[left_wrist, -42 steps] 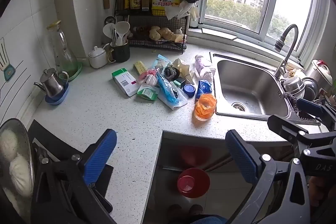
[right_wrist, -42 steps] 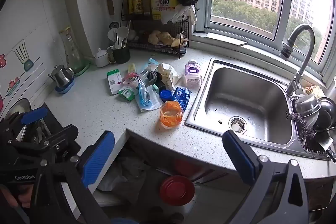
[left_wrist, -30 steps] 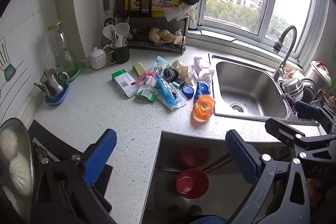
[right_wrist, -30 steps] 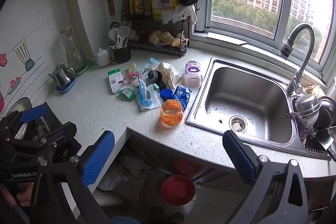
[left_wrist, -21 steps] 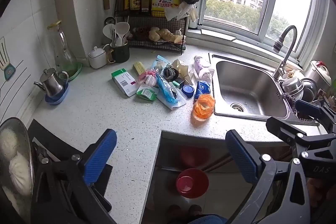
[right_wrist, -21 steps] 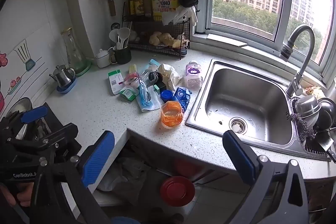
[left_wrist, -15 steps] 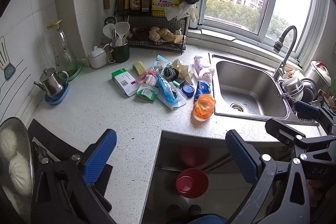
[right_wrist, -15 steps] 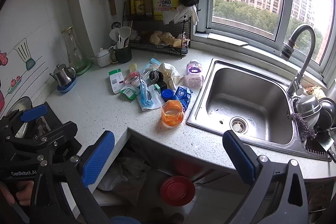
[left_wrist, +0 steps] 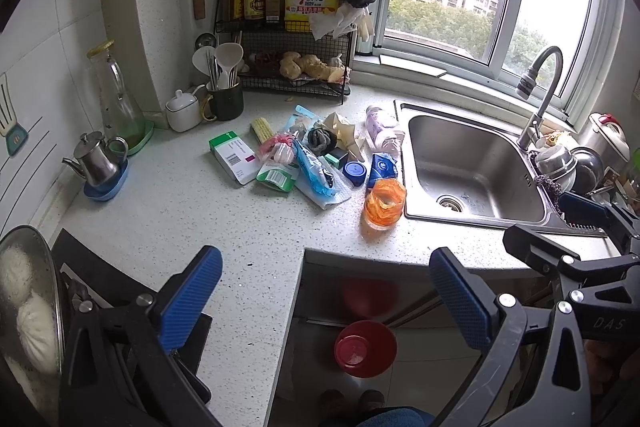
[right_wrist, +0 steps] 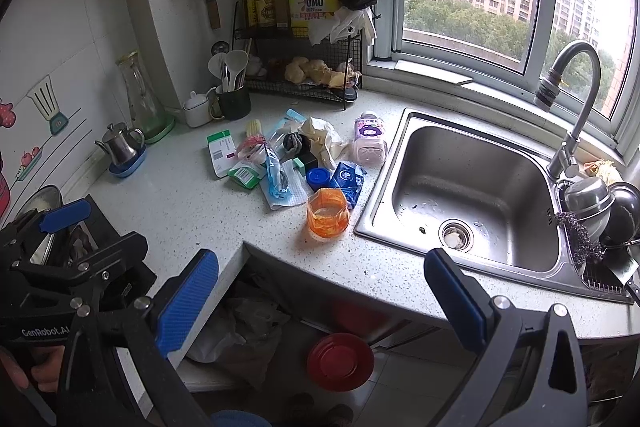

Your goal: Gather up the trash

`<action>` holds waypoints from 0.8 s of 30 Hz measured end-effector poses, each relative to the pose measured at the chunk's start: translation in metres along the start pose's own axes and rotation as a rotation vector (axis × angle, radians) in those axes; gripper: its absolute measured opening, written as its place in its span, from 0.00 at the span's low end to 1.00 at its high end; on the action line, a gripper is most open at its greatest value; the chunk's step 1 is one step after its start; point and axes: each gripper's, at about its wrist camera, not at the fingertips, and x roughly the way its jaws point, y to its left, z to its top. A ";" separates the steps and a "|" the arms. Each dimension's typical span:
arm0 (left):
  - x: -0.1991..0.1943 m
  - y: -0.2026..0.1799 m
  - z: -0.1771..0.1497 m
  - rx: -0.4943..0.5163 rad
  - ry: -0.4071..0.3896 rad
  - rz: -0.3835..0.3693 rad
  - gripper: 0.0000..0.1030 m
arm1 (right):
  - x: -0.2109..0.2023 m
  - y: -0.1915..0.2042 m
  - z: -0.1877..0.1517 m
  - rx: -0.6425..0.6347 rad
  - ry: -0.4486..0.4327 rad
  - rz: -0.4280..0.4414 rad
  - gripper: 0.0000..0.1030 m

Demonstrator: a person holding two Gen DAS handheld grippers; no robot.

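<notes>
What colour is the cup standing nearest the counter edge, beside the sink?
Translucent orange cup, clearest in the right wrist view.

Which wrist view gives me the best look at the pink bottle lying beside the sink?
The right wrist view: the pink bottle faces the camera with its printed label readable as a label. In the left wrist view the same bottle is smaller, seen at a slant, with its label turned away.

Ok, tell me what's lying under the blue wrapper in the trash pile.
The blue wrapper lies across a white-and-blue flat packet on the counter. Whatever is beneath that packet is covered.
</notes>
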 end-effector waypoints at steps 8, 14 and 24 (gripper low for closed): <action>0.000 -0.002 0.001 0.003 -0.002 0.001 1.00 | -0.001 -0.001 -0.001 -0.001 0.001 0.004 1.00; 0.000 -0.001 0.001 -0.002 0.001 -0.001 1.00 | 0.000 -0.001 -0.001 -0.002 0.003 0.007 1.00; 0.003 -0.006 0.002 -0.004 0.003 -0.008 1.00 | 0.001 -0.004 0.000 -0.001 0.011 0.012 1.00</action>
